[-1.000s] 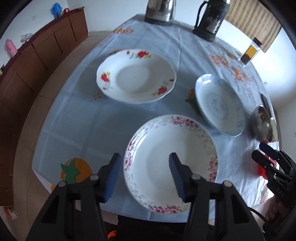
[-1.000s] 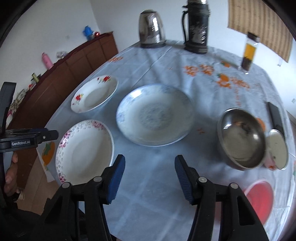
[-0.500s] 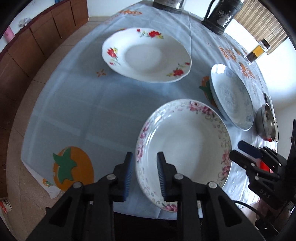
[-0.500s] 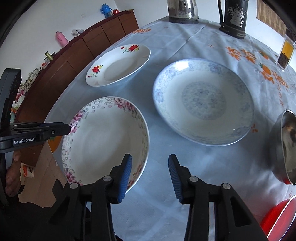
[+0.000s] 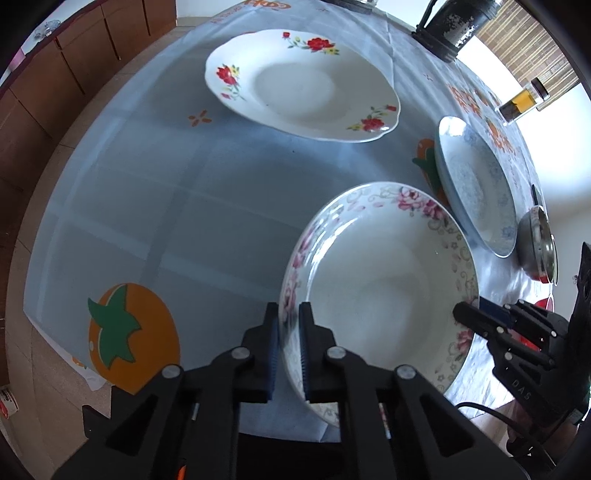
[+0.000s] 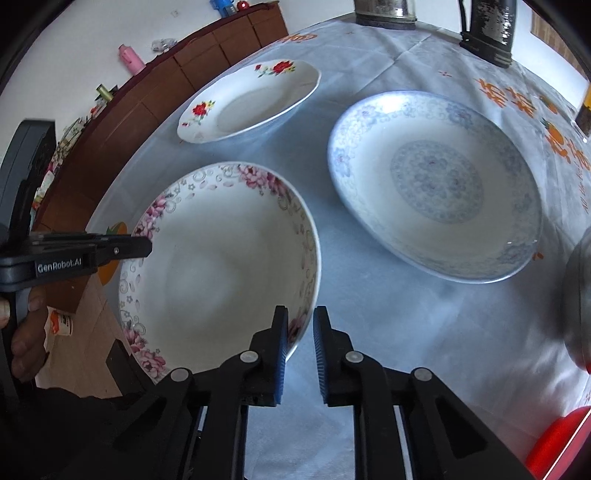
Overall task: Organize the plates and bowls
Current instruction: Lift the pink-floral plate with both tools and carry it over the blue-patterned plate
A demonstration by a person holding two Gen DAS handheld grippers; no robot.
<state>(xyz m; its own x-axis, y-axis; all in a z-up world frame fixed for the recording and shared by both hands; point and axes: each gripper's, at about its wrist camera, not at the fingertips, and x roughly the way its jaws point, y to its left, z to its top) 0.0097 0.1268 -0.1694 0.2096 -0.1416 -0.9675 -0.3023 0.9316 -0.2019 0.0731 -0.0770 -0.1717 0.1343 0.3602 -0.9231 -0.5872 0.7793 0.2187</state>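
Observation:
A white plate with a pink flower border point(image 5: 380, 295) point(image 6: 221, 258) lies at the near edge of the blue tablecloth point(image 5: 155, 192). My left gripper point(image 5: 289, 332) is shut on its left rim, which sits between the blue pads. My right gripper point(image 6: 298, 328) has the opposite rim between its pads; its jaws are closing and stand almost together on the rim. Each gripper shows in the other's view, the right gripper point(image 5: 465, 312) and the left gripper point(image 6: 147, 246). Farther back lie a red-flowered plate point(image 5: 299, 85) point(image 6: 251, 103) and a blue-patterned plate point(image 5: 476, 184) point(image 6: 436, 184).
A steel bowl point(image 5: 535, 240) stands to the right of the blue-patterned plate, with a red object point(image 6: 557, 439) nearer the edge. A dark flask point(image 6: 487, 26), a kettle base point(image 6: 384, 11) and a glass jar point(image 5: 521, 99) stand at the back. A wooden sideboard point(image 5: 55, 85) runs along the left wall.
Both grippers have come down onto opposite sides of the pink-flowered plate. Their jaws went from wide apart to nearly together on its rim.

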